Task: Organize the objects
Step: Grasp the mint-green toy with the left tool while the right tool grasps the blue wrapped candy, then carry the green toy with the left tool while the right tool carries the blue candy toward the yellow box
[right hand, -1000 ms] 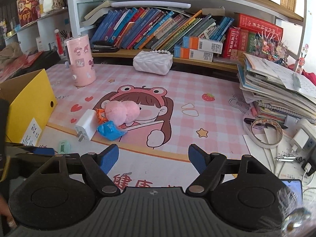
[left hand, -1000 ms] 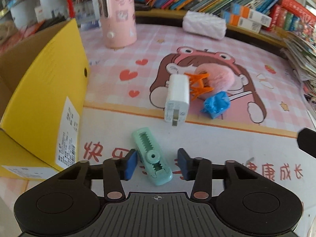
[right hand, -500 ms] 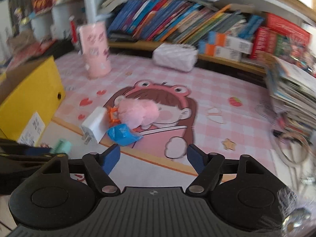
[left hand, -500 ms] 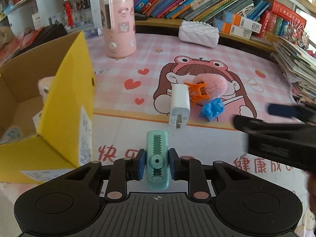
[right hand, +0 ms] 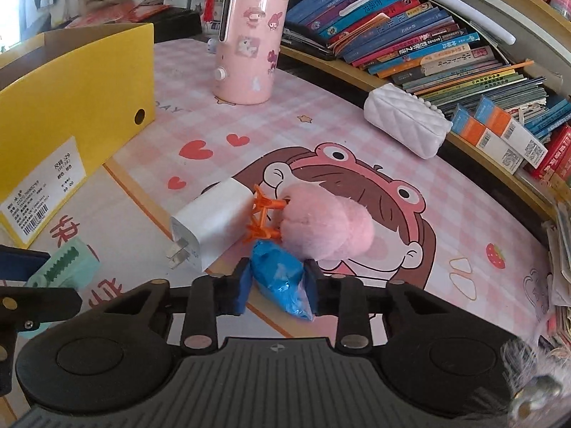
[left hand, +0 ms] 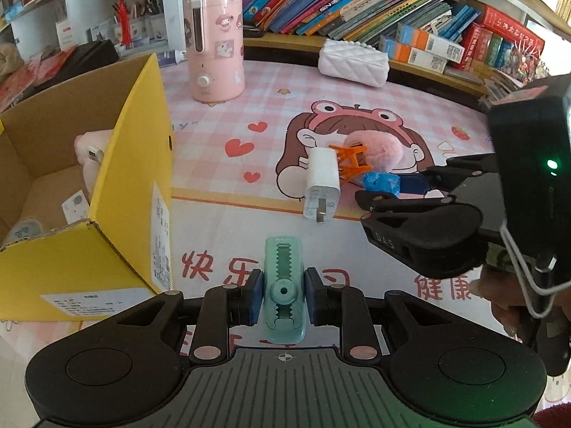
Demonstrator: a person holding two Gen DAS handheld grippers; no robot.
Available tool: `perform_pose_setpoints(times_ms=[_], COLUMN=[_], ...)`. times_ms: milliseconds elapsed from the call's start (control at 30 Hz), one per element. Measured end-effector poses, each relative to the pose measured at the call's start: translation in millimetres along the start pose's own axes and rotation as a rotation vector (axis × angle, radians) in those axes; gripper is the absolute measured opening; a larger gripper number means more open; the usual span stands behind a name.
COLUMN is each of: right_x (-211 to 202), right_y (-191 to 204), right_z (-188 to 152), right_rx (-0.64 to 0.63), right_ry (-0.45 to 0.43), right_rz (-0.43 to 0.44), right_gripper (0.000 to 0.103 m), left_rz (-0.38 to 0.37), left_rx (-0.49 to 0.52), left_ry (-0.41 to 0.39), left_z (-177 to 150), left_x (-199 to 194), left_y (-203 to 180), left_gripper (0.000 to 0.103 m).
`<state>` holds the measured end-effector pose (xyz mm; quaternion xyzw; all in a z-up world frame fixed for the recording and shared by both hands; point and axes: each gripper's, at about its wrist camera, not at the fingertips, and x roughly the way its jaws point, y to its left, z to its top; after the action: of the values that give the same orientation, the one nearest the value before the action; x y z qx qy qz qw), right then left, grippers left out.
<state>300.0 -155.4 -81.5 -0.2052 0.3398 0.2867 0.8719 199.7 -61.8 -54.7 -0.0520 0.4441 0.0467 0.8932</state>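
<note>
1. The left tool [left hand: 283, 296] clamps the mint-green clip [left hand: 284, 285] above the worktop [left hand: 221, 228].
2. The right tool [right hand: 276, 285] has just been closing; its pads press the blue wrapped bundle [right hand: 280, 278].
3. The yellow box [left hand: 132, 192] stands at nine o'clock from the white charger [left hand: 321, 178].

The left tool [left hand: 283, 296] points steeply down, its blue pads clamped on both sides of a green clip [left hand: 284, 289]. The right tool [right hand: 274, 285] also tilts down; its jaws have just been closing, and its pads now press a blue bag [right hand: 280, 281] between them. A hand [left hand: 514, 306] grips its handle.
</note>
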Motion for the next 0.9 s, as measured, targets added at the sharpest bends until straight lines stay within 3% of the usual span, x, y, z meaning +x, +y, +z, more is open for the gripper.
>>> perform_pose_setpoints(times_ms=[233, 433, 667, 900], right_x=[-33.3, -75.0, -115.0, -134.9], right_y=[-11.7, -28.6, -2.8, 45.0], right_z=[-10.2, -22.8, -33.9, -34.2], right_rx=[0.137, 0.421, 0.451, 0.436], right_ry=[0.020, 0.082, 0.042, 0.040], right_rz=[-0.034, -0.049, -0.119, -0.125], right_gripper=[0.027, 0.027, 0.027, 0.027], left_rz=[-0.037, -0.081, -0.142, -0.142], left_rx=[0.018, 0.034, 0.077, 0.062], left_ry=[-0.032, -0.096, -0.154, -0.173], left_z=[-0.2, -3.0, -14.4, -37.3], left_x=[-8.6, -28.6, -54.6, -80.9], left_y=[-4.1, -2.2, 5.3, 41.1], left_gripper=[0.023, 0.023, 0.023, 0.023])
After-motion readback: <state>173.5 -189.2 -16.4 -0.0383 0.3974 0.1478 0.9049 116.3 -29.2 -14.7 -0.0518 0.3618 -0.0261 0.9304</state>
